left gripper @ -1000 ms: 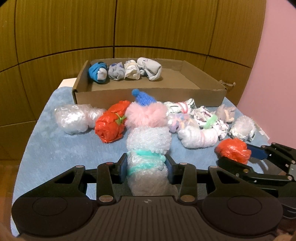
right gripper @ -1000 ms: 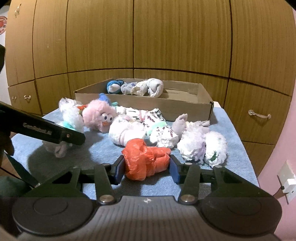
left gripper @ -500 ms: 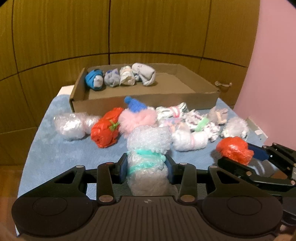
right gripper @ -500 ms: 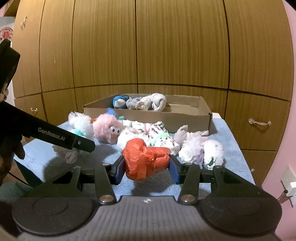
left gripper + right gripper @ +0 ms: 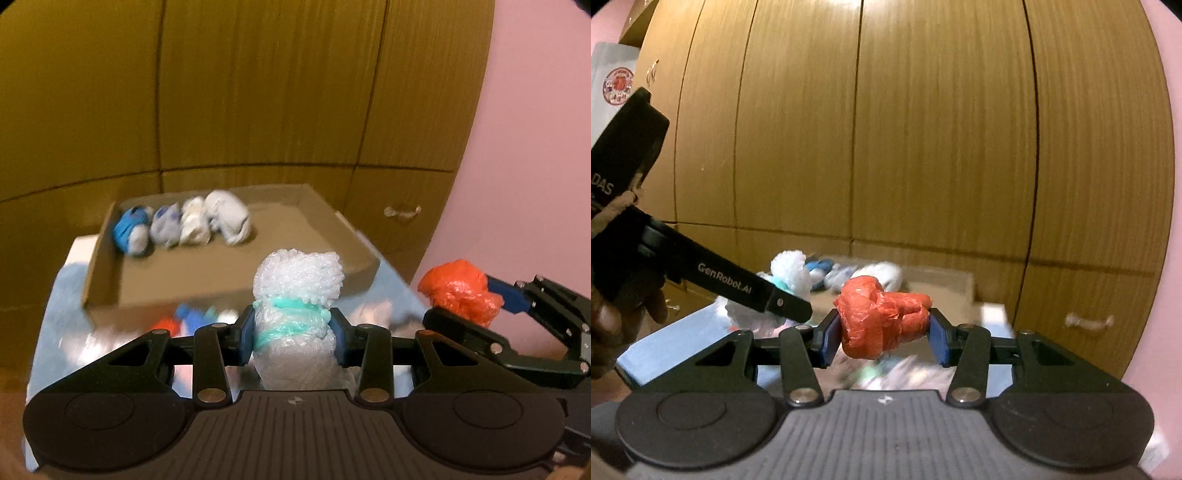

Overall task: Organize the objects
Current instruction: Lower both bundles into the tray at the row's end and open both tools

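Bundles of wrapped plastic and rolled socks are being sorted into the cardboard box: four sock rolls already sit in a row along its far wall, with most of the floor bare. More soft things (blurred) lie on the blue-covered counter in front of the box, so I judge the job well short of half done. The left tool pinches a lumpy, crinkly bubble-wrap bundle tied with teal bands, held before the box. The right tool pinches a glossy, creased orange plastic wad, held right of the box.
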